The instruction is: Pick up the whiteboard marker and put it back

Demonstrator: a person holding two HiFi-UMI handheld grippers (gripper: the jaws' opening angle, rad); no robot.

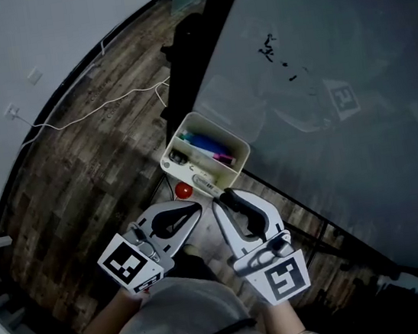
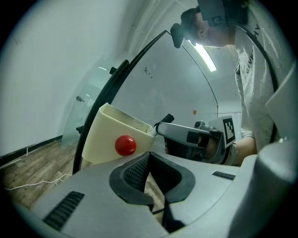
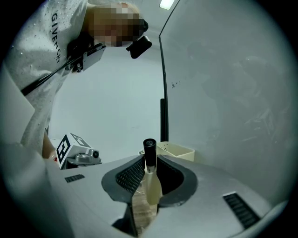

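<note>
Whiteboard (image 1: pixel 331 45) edge, bin (image 1: pixel 232 137) — right gripper (image 1: pixel 221 198) jaws seemingly on marker (image 3: pixel 150 172), left gripper (image 1: pixel 196 209) closed.

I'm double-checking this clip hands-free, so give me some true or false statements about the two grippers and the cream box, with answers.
The right gripper holds the whiteboard marker between its fingers. True.
The left gripper holds a marker too. False: its fingers are together, with nothing between them.
A red ball sits on the cream box's outer wall. True.
The cream box is empty. False: coloured items lie inside.
</note>
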